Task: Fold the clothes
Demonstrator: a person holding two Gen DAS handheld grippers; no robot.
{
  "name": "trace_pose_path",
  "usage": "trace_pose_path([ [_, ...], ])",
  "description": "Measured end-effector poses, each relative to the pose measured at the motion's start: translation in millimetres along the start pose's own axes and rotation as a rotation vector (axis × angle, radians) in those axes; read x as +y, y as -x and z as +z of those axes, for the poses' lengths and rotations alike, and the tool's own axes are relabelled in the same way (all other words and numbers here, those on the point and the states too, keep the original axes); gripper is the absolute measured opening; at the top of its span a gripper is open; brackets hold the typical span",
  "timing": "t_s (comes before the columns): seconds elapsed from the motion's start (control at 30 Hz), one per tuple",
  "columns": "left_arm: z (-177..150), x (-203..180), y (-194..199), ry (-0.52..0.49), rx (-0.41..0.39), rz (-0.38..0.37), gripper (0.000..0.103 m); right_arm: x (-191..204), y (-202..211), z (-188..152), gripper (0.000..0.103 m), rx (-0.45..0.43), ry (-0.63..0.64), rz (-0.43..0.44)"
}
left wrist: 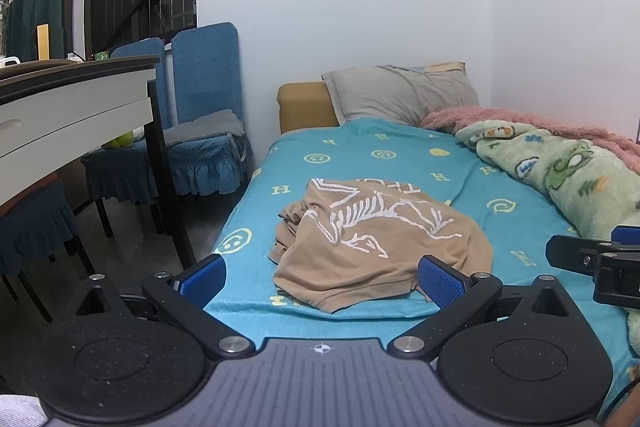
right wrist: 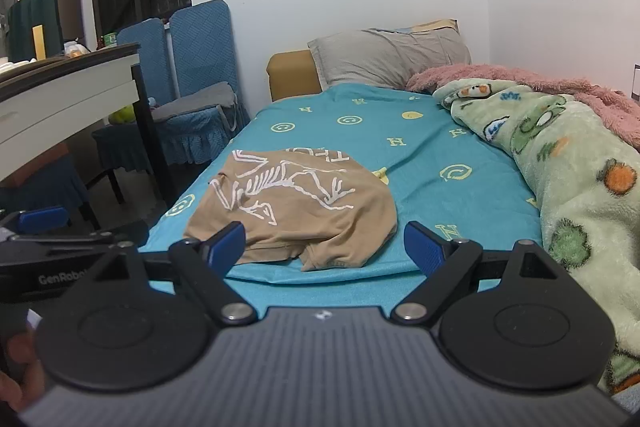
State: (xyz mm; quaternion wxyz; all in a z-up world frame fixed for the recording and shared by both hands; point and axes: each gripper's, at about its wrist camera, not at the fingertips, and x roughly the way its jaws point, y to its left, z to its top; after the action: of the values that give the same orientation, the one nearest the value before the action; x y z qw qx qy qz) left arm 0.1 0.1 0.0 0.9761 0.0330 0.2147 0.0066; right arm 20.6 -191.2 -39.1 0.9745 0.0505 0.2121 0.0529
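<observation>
1. While hovering short of the bed, both grippers aimed slightly downward at a crumpled tan T-shirt with a white skeleton print.
2. Left gripper: jaws spread wide, nothing between the blue pads, shirt's near hem just past the fingertips at 12 o'clock.
3. Right gripper: jaws also spread, empty, shirt at 11 to 12 o'clock from its own view; its left pad overlaps the hem in the picture, contact can't be told.
4. Shirt lying bunched on the teal smiley-print sheet, toward the bed's left edge, hem side nearest the cameras, left part rumpled into folds.
5. Over at 2 o'clock: green cartoon blanket heaped along the wall side, pink fuzzy blanket behind it.
6. Up at 12 o'clock: grey pillow against the headboard end.
7. Out at 9 to 10 o'clock: white counter with blue-covered chairs beside it.
8. Right gripper poking into the left view at 3 o'clock, so the two sit side by side.
</observation>
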Motion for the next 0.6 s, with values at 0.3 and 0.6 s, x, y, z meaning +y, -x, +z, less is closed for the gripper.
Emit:
trace_pose_path([
  [0.3,0.7,1.2,-1.1,-0.004,0.006,0.006,0.103,0.9,-0.9,-0.5,0.088,-0.001,0.004,-0.003],
  [0.6,1.4,1.4,0.3,-0.008,0.007,0.01,0.103,1.3,-0.2,-0.6,0.088,0.002,0.002,-0.004],
])
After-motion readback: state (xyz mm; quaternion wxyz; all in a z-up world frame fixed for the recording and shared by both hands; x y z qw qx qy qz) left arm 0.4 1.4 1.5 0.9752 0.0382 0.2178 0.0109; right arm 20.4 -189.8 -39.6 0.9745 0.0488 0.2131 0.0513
